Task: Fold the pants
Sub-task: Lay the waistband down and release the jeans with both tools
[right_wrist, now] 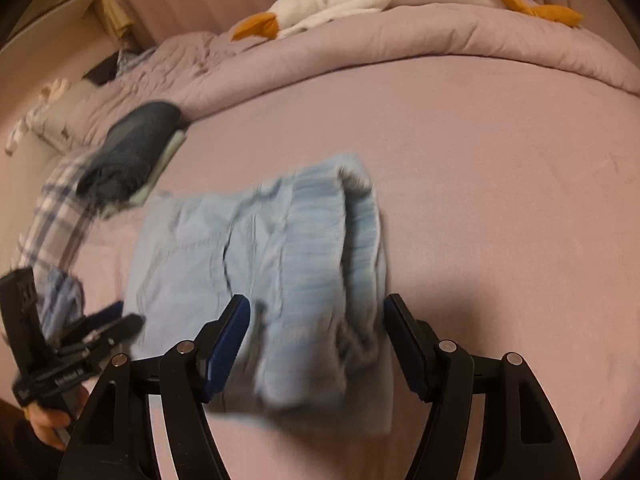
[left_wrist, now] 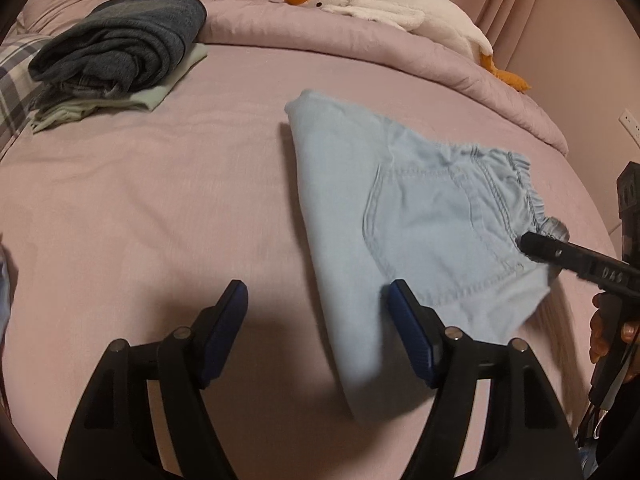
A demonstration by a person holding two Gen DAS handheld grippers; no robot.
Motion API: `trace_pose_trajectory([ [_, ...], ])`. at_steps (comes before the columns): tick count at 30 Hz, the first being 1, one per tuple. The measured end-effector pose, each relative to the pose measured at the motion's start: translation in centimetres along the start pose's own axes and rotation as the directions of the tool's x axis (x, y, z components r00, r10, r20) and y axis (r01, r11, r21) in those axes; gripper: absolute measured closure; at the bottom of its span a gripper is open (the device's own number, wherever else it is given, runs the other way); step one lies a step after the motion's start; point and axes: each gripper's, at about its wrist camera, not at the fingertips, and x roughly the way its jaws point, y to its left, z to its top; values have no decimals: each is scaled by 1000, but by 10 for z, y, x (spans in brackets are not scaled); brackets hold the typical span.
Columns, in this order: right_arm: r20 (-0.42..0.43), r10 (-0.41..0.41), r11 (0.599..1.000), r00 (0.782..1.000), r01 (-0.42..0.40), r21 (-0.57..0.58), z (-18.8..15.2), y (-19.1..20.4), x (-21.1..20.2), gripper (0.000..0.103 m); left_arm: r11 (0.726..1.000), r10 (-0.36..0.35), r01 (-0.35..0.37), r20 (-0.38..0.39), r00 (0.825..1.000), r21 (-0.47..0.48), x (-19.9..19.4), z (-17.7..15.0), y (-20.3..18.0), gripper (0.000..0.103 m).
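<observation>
So on the far left, way out ahead of the left gripper [left_wrist: 316,320], there's a stack of folded clothes: a dark grey-blue knit piece [left_wrist: 120,40] on top of a pale green one [left_wrist: 160,92], sitting next to a plaid blue-and-white cloth [left_wrist: 16,76] on the pink bedsheet [left_wrist: 140,200]. The left gripper itself has its blue-padded jaws spread wide with nothing between them, just bare sheet under the gap.

Moving right, the folded light blue denim pants [left_wrist: 400,208] lie flat on the sheet, their near edge just beside the left gripper's right-hand finger, back pocket facing up and the elastic waistband off to the right. Behind them, up on the bunched pink quilt [left_wrist: 360,48], a white plush goose with an orange beak [left_wrist: 380,0] is sprawled out.

The right gripper [right_wrist: 316,344] is spread wide too. The waistband end of the pants sits in the gap between its blue pads, but they don't look pressed on the fabric. Its view is pretty blurry though.
</observation>
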Motion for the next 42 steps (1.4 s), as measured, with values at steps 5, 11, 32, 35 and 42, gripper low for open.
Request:
trace_pose_trajectory([
  [5, -11, -69, 996, 998, 68, -49, -19, 1, 11, 29, 999, 33, -34, 19, 999, 32, 4, -8, -5, 29],
  [11, -11, -66, 998, 998, 66, -17, -13, 1, 6, 27, 999, 31, -31, 16, 999, 11, -7, -10, -12, 32],
  [32, -5, -87, 996, 996, 87, 28, -33, 9, -1, 17, 996, 60, -61, 17, 998, 63, -10, -26, -39, 29],
  [35, 51, -101, 995, 994, 100, 21, -37, 15, -17, 17, 995, 70, -72, 24, 997, 69, -16, -27, -41, 29],
  [42, 109, -198, 967, 974, 212, -139, -40, 39, -18, 17, 994, 92, -91, -2, 996, 58, -8, -31, -41, 29],
])
